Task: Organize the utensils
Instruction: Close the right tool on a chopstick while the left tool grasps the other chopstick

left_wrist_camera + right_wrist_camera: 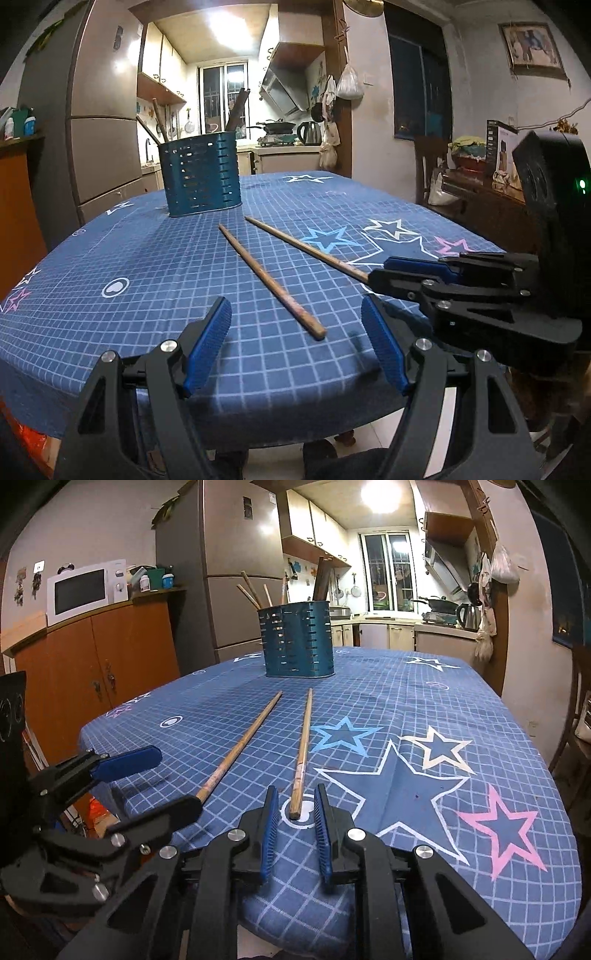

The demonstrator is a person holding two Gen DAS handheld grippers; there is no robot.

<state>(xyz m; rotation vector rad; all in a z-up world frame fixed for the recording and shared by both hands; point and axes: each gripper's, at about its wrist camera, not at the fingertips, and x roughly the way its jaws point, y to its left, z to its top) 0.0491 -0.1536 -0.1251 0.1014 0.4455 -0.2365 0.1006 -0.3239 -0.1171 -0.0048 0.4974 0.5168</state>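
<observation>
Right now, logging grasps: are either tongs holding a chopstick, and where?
Nothing is held. Right tongs straddle the right chopstick's near end, pads apart; left tongs open around the other chopstick.

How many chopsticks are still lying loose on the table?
2. The left chopstick lies before the open left gripper; the right chopstick ends between the right gripper's pads. Others stand in the holder.

Honestly nothing is reading clearly here. The dark cardboard box on the side cabinet is showing some printing, but it's coming out too small and blurry to make out. Same with the little white tag on the wall above the white microwave.
</observation>
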